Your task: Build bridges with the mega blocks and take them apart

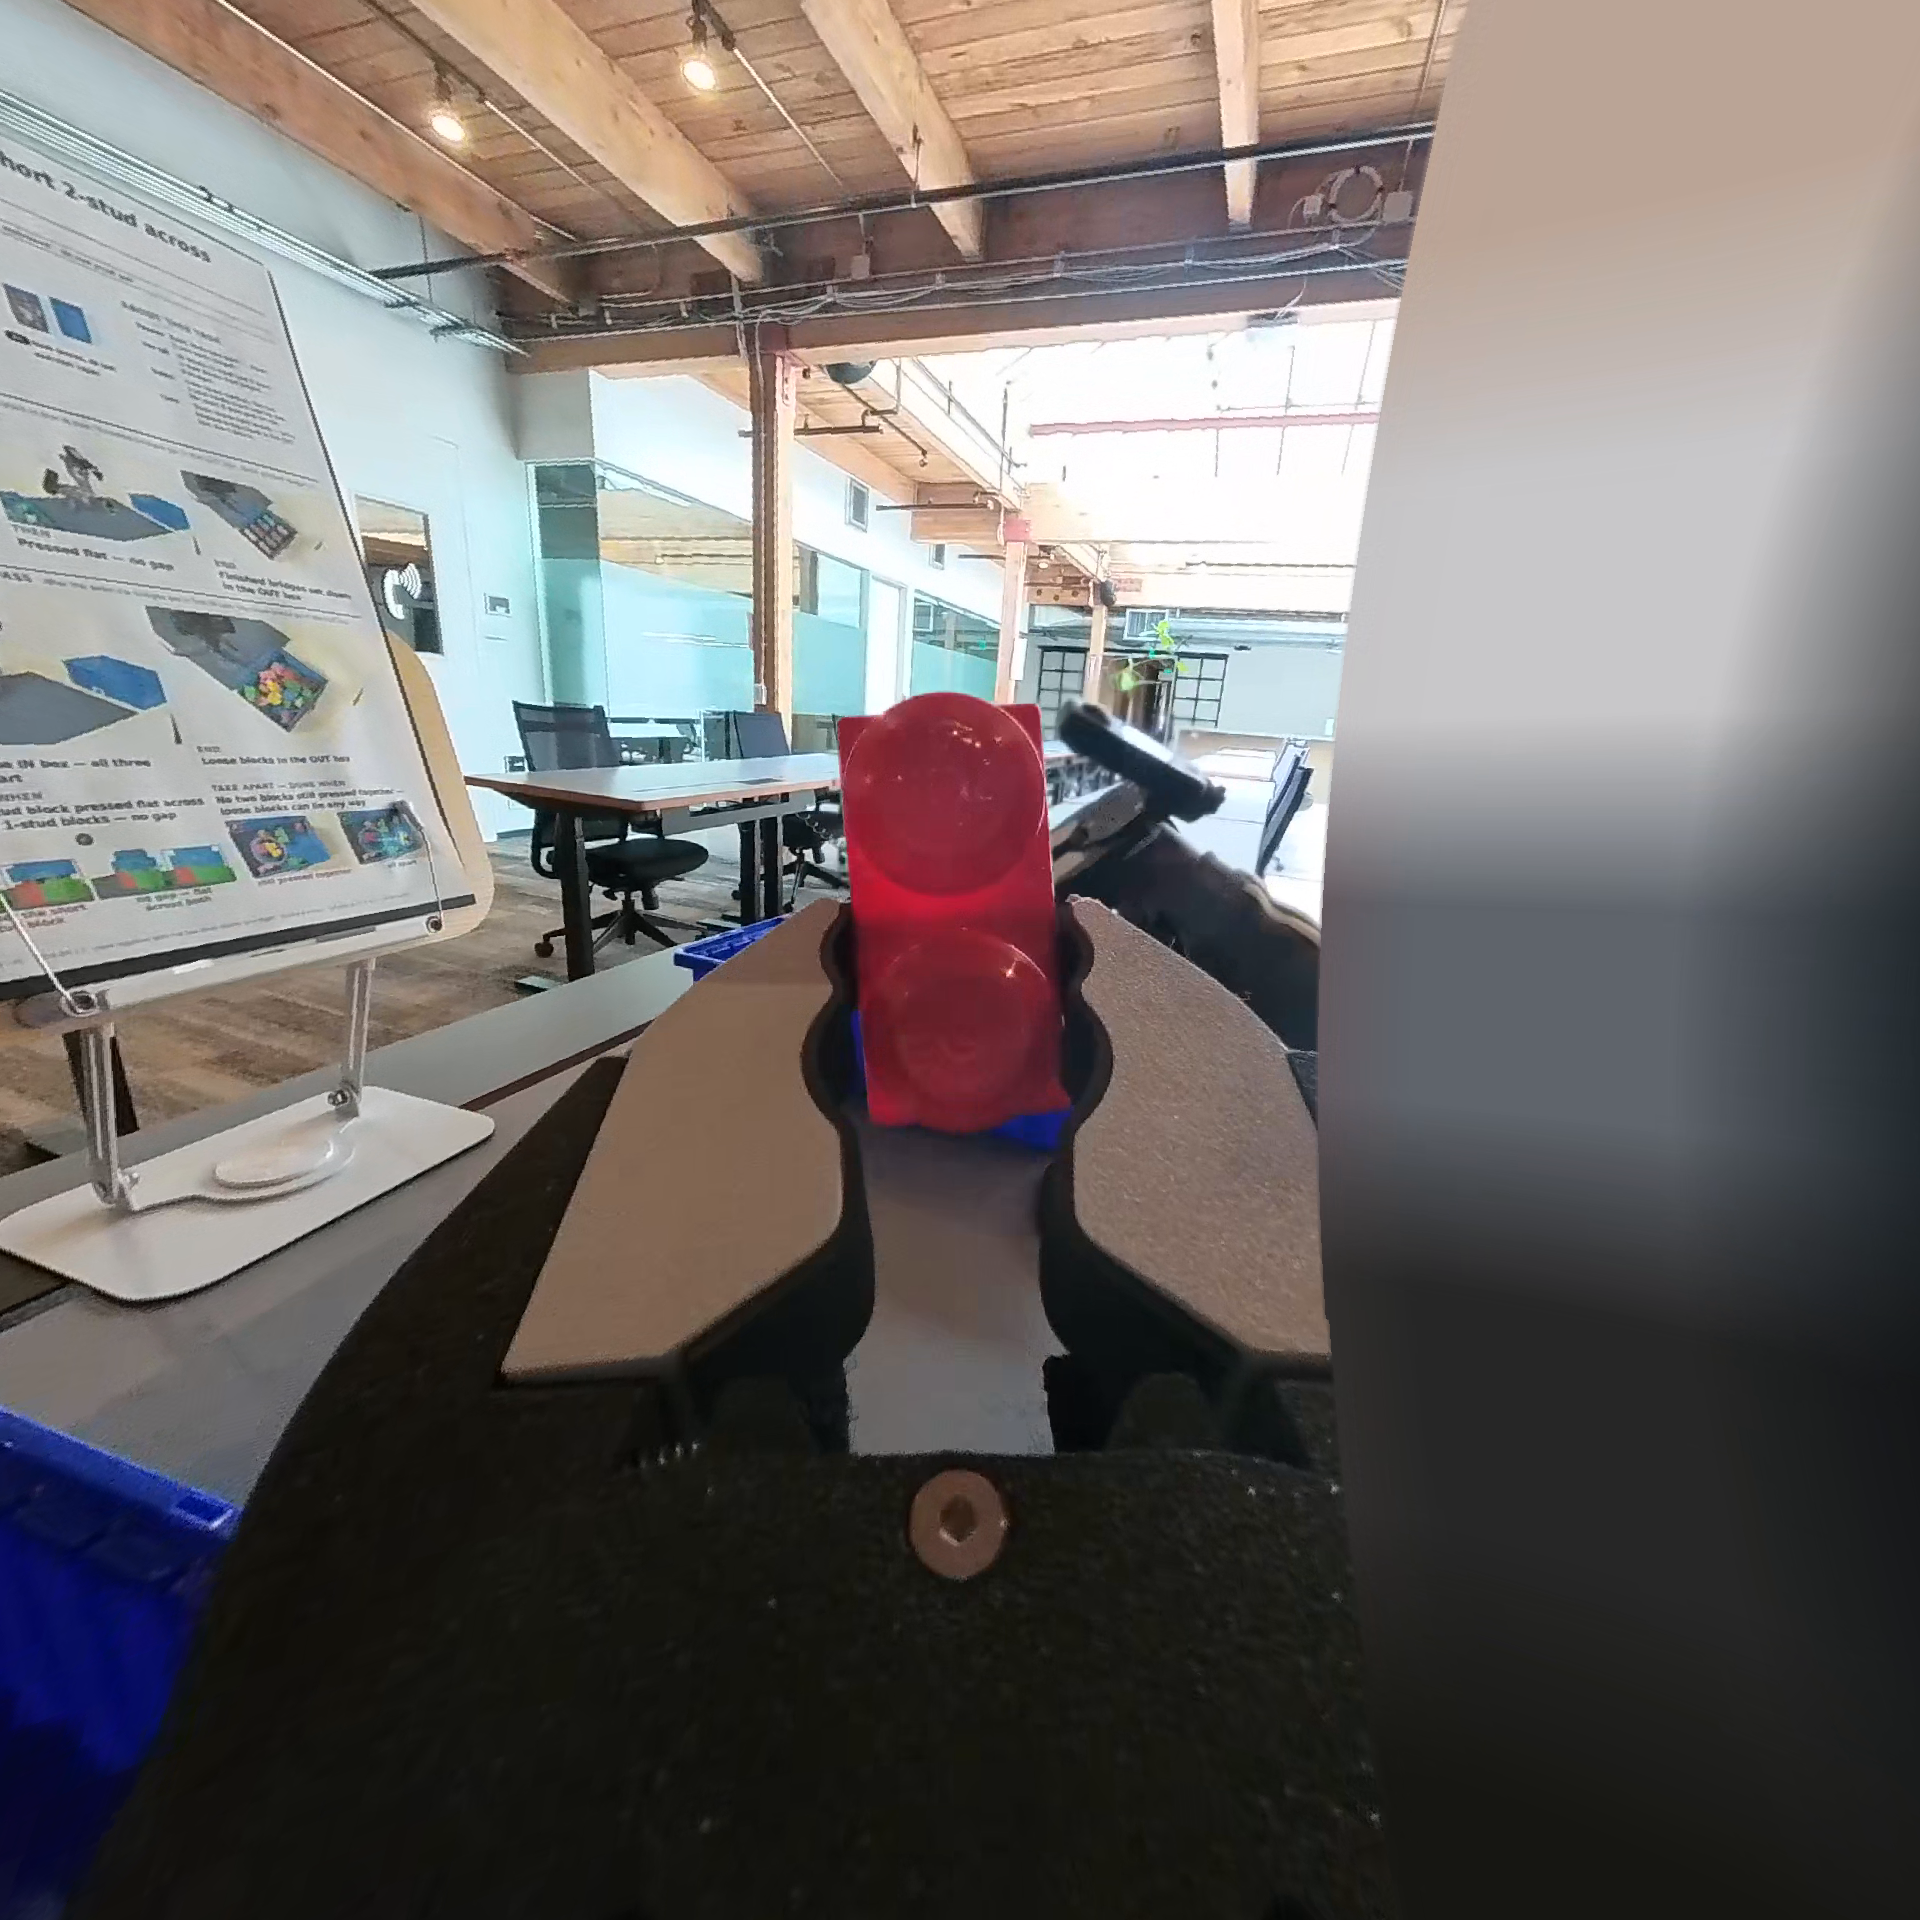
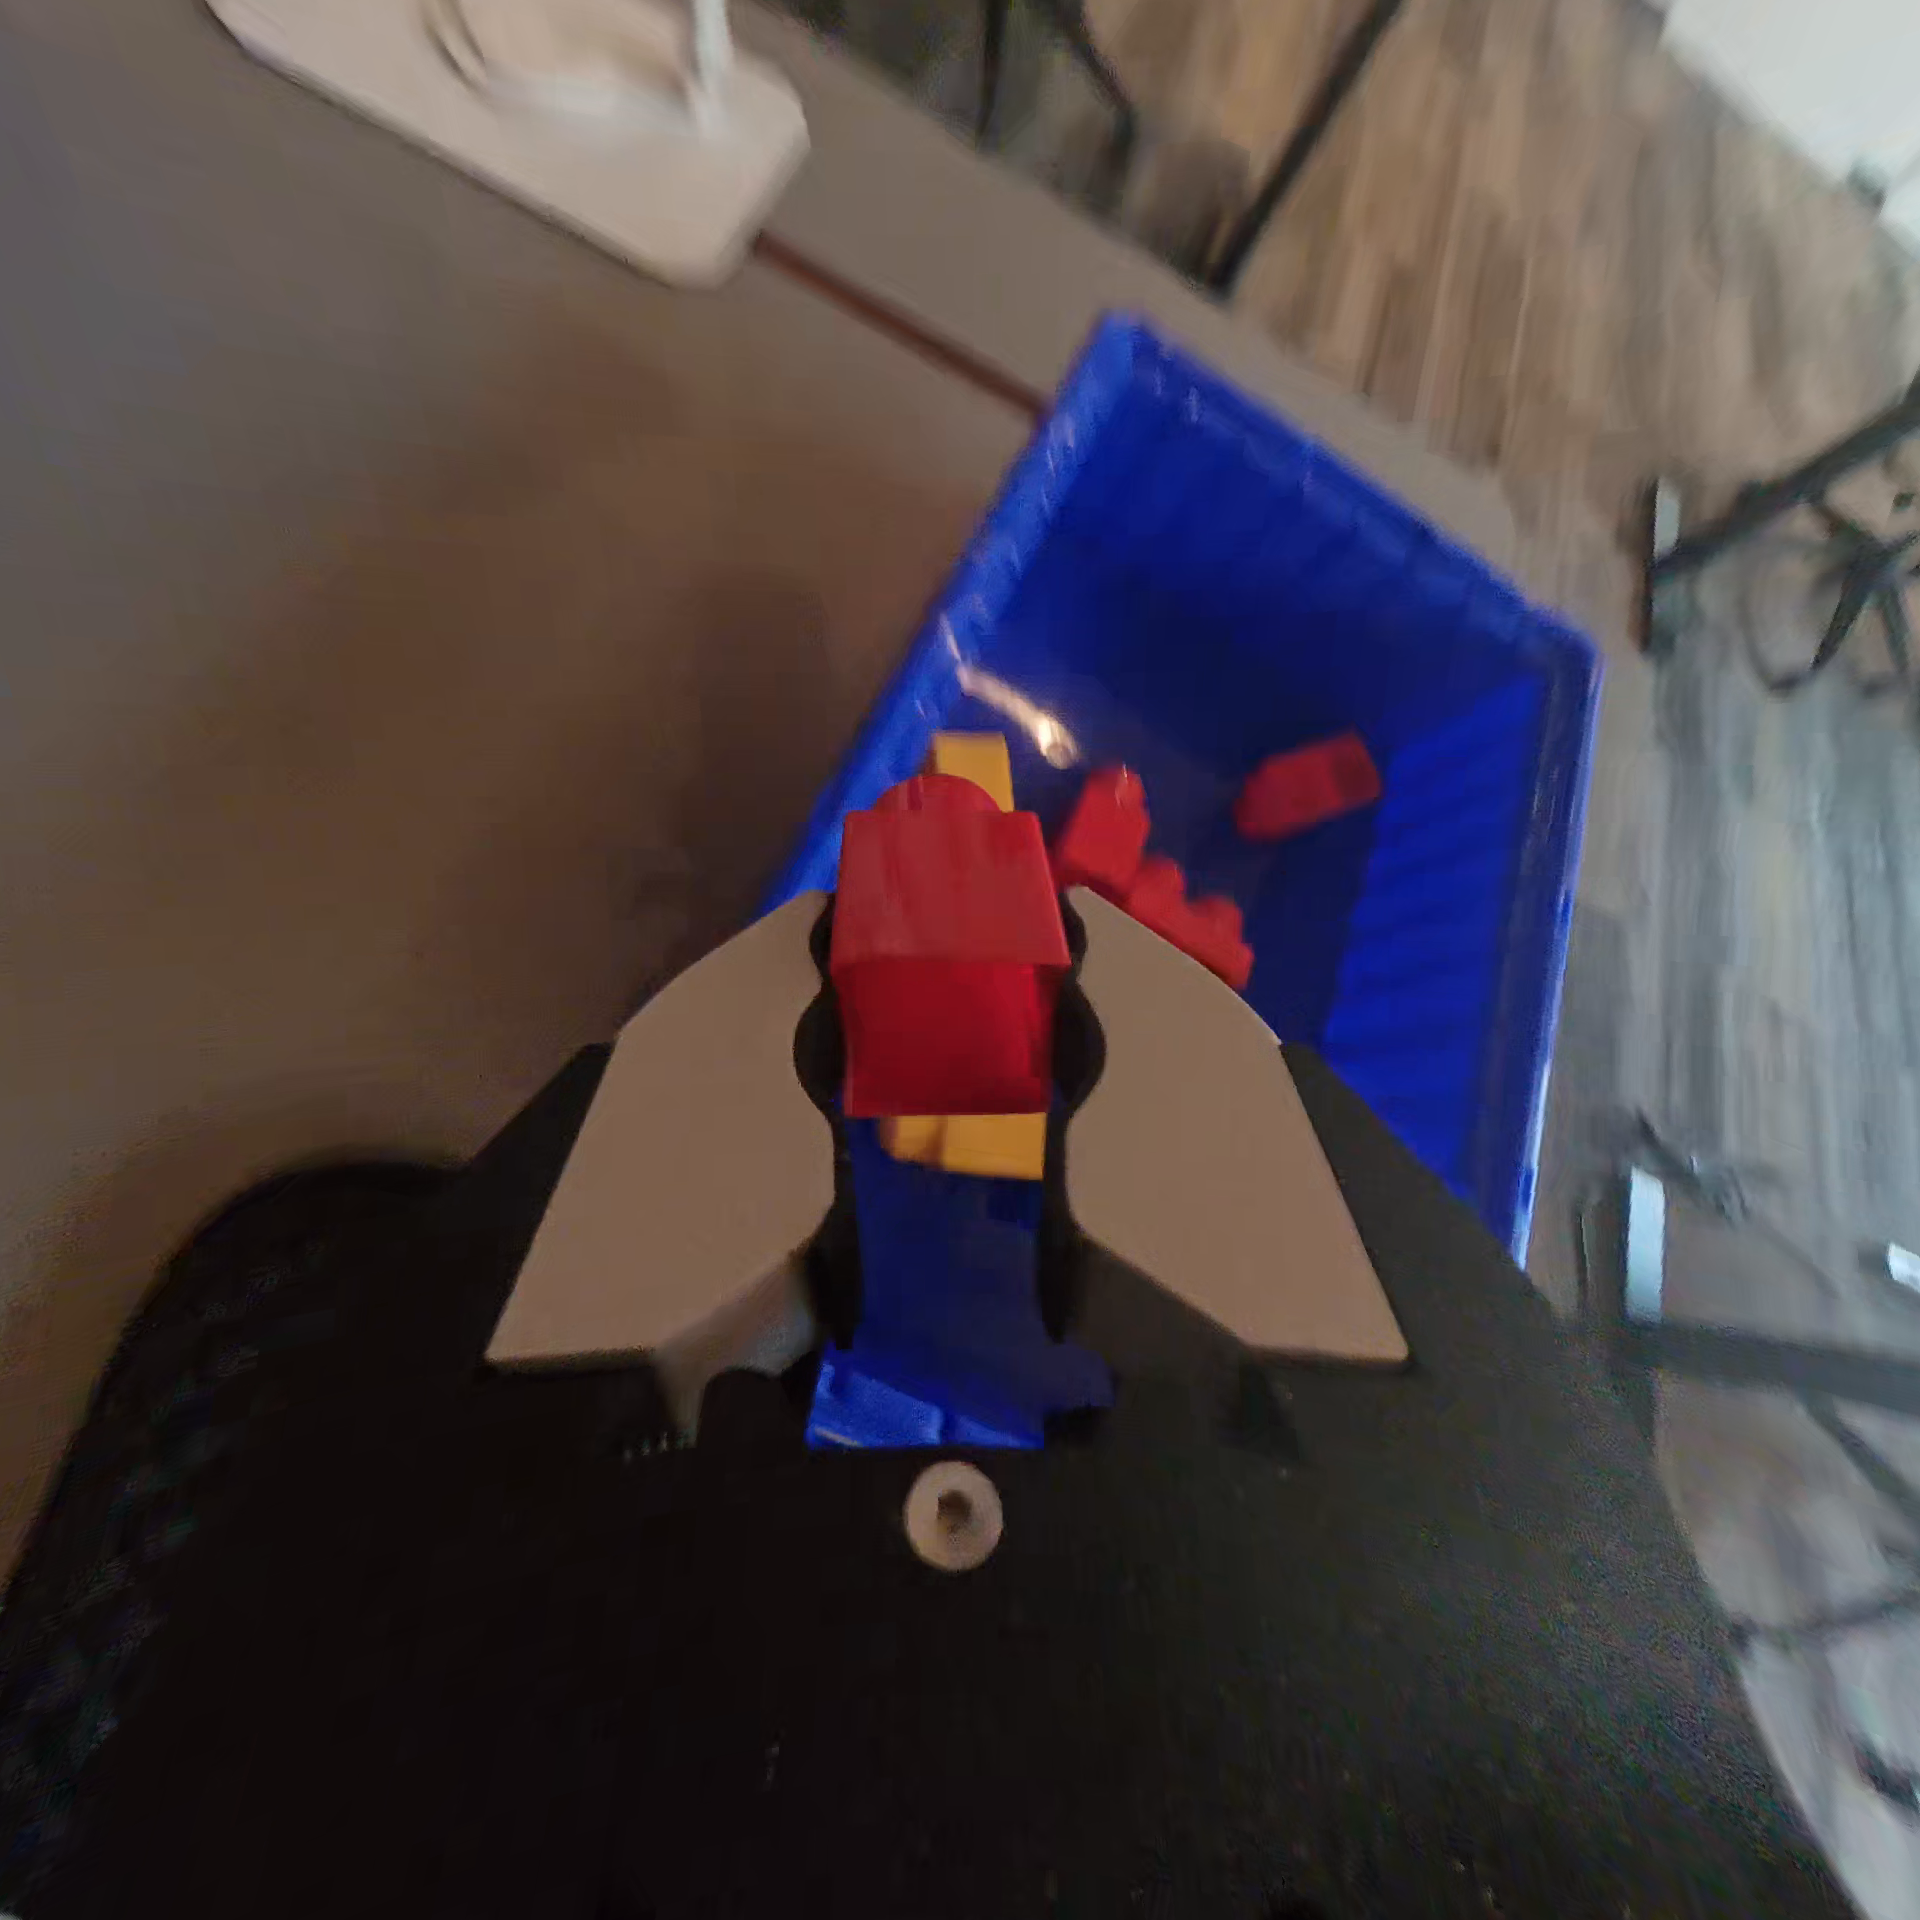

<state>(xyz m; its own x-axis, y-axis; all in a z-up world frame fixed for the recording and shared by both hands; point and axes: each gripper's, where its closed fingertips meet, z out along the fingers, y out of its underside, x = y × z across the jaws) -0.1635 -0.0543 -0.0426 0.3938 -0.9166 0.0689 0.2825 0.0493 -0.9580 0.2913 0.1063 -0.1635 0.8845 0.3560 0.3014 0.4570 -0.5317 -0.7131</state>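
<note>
In the left wrist view my left gripper (image 1: 951, 997) is shut on a red two-stud block (image 1: 951, 914), studs facing the camera, with a blue block (image 1: 1029, 1127) stuck behind it. The stack is held above the grey table (image 1: 312, 1340). In the right wrist view my right gripper (image 2: 948, 977) is shut on a red one-stud block (image 2: 940, 935), held over the near end of a blue bin (image 2: 1455, 852). The bin holds loose red blocks (image 2: 1309, 784) and a yellow block (image 2: 971, 1143). The right gripper's black body (image 1: 1174, 862) shows beyond the left one.
A white stand (image 1: 260, 1174) with a printed instruction sheet (image 1: 177, 582) sits on the table at the left; its base (image 2: 582, 135) shows in the right view. A second blue bin's corner (image 1: 83, 1621) is at lower left. Office desks and chairs stand beyond. A blurred patch covers the right side. The left gripper's tips are roughly 50 cm from the right gripper's.
</note>
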